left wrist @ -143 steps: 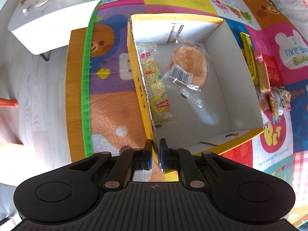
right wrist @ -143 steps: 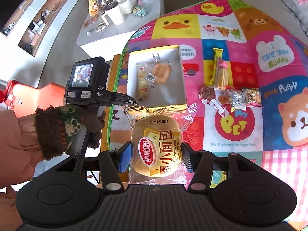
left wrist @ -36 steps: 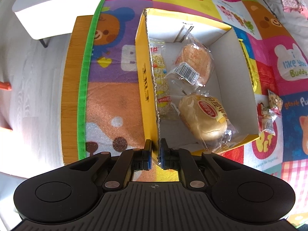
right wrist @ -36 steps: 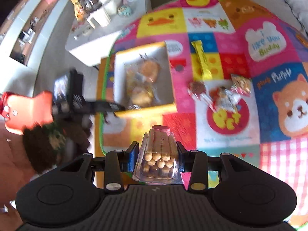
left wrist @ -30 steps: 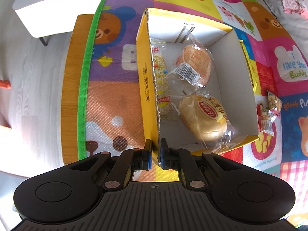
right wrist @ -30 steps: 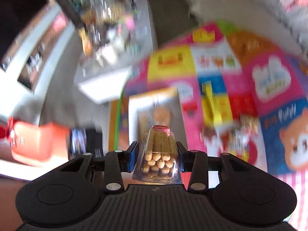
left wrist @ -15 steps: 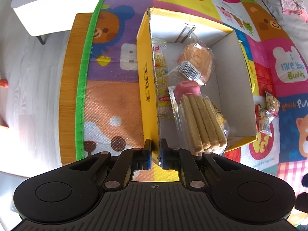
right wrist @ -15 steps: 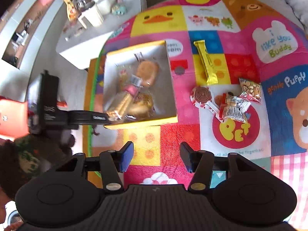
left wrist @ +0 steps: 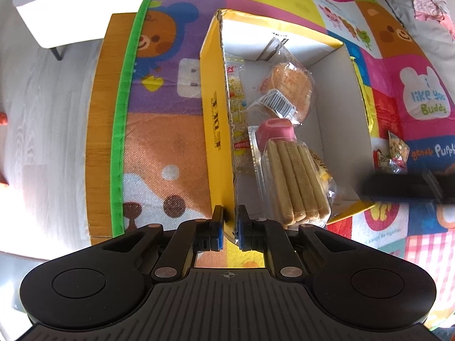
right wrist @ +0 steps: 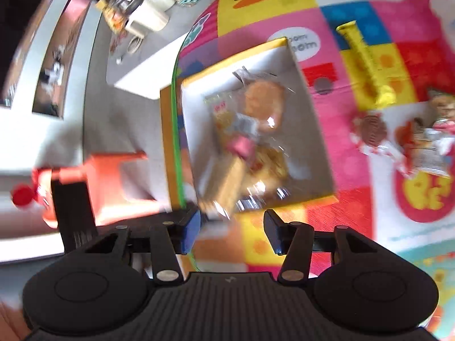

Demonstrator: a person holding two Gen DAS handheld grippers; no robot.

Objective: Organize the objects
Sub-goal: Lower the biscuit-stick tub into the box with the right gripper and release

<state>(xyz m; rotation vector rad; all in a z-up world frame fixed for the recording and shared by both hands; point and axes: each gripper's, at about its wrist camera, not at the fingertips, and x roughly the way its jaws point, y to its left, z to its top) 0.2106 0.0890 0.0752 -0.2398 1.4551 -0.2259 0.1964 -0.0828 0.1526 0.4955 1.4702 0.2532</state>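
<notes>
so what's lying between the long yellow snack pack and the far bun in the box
Nothing sits between them: the long yellow snack pack runs along the box wall and the far bun lies right beside it, wrappers meeting, in the left wrist view.

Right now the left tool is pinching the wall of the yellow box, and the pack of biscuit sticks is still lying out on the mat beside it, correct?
Not quite. The left tool does pinch the yellow box wall, but the pack of biscuit sticks lies inside the box, on top of the other snacks, not on the mat. The left wrist view shows it.
</notes>
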